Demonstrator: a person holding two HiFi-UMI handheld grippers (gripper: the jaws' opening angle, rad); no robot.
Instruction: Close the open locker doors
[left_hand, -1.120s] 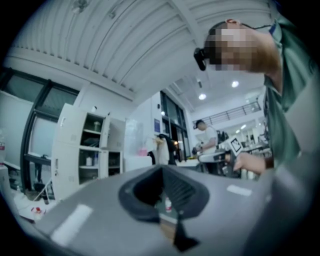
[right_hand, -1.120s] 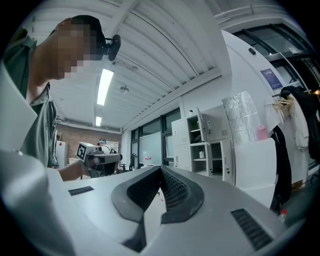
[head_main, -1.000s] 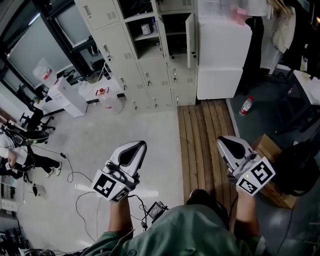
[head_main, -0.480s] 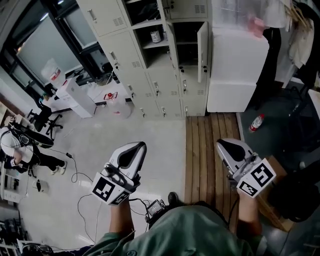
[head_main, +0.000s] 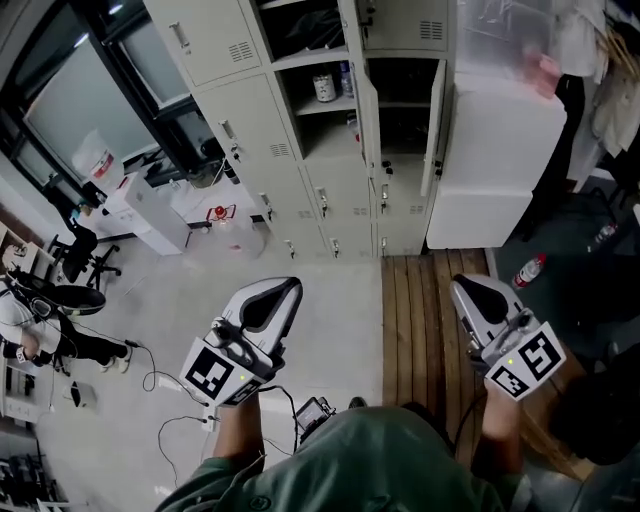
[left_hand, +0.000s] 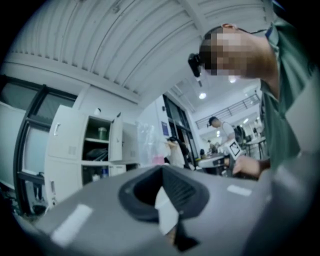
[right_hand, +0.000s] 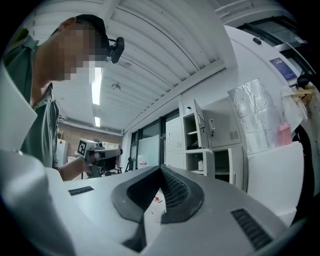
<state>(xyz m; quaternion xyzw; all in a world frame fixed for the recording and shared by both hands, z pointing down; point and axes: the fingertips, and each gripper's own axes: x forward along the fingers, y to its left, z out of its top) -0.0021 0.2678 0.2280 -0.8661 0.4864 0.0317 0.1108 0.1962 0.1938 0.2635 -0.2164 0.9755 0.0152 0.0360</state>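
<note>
A bank of beige lockers (head_main: 300, 150) stands ahead at the top of the head view. Two doors hang open: a narrow one (head_main: 363, 95) beside a shelf holding a can (head_main: 325, 87), and another (head_main: 435, 115) at the right of a dark compartment. An upper compartment (head_main: 300, 25) is open too. My left gripper (head_main: 276, 292) and right gripper (head_main: 472, 290) are held low over the floor, well short of the lockers, both shut with nothing between the jaws. The left gripper view shows its closed tips (left_hand: 162, 170) and the lockers (left_hand: 75, 150). The right gripper view shows its tips (right_hand: 161, 169) and an open door (right_hand: 200, 117).
A tall white block (head_main: 495, 150) stands right of the lockers. A wooden slat platform (head_main: 420, 300) lies under my right side, with a bottle (head_main: 530, 270) beyond it. Cables (head_main: 160, 390) and a small device (head_main: 312, 415) lie on the floor. White boxes (head_main: 150, 205) and a seated person (head_main: 20, 335) are at left.
The view has moved toward the lockers, which now sit larger and more to the right. Both grippers keep the same pose and stay shut.
</note>
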